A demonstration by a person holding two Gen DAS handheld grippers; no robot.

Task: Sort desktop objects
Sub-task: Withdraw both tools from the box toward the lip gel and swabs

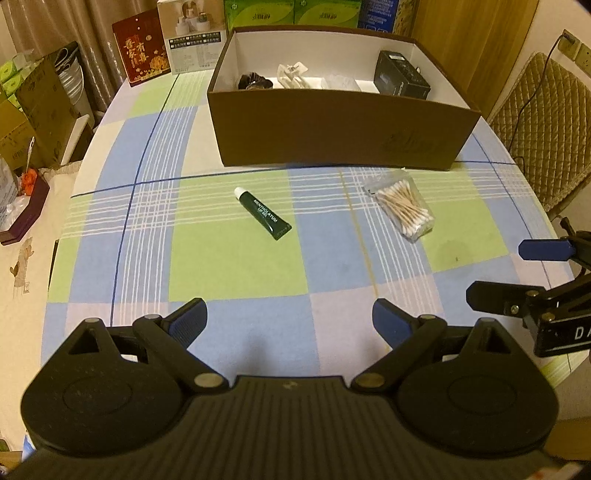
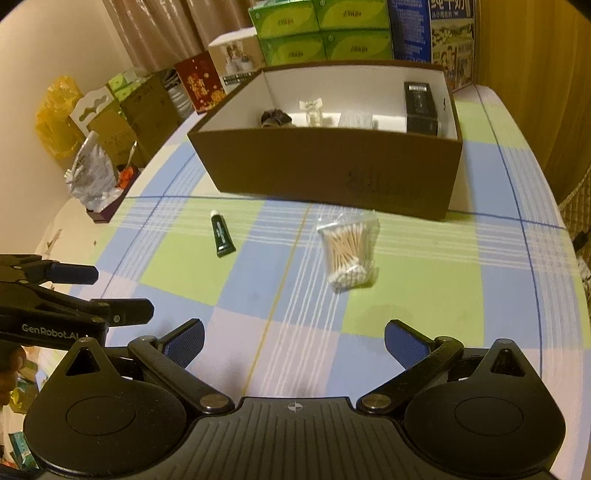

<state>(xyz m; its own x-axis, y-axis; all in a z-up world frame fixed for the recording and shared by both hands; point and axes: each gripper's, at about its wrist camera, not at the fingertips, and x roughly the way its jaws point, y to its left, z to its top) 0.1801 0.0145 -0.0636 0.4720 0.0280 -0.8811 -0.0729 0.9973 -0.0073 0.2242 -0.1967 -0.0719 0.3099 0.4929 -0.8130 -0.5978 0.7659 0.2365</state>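
Note:
A dark green tube (image 1: 263, 213) (image 2: 222, 235) with a white cap lies on the checked tablecloth. To its right lies a clear bag of cotton swabs (image 1: 403, 206) (image 2: 348, 253). Behind both stands an open brown box (image 1: 340, 125) (image 2: 332, 170) holding a black box (image 1: 400, 75) (image 2: 421, 107), a dark hair tie and white items. My left gripper (image 1: 290, 326) (image 2: 122, 291) hovers open near the table's front, well short of the tube. My right gripper (image 2: 293, 343) (image 1: 495, 273) is open too, nearer than the swab bag, with nothing between its fingers.
Green tissue boxes (image 2: 321, 29), a red box (image 1: 142, 51) and printed cartons line the far table edge. Cardboard boxes and bags (image 2: 92, 173) crowd the left side beyond the table. A quilted chair (image 1: 543, 122) stands at the right. Open cloth lies between grippers and objects.

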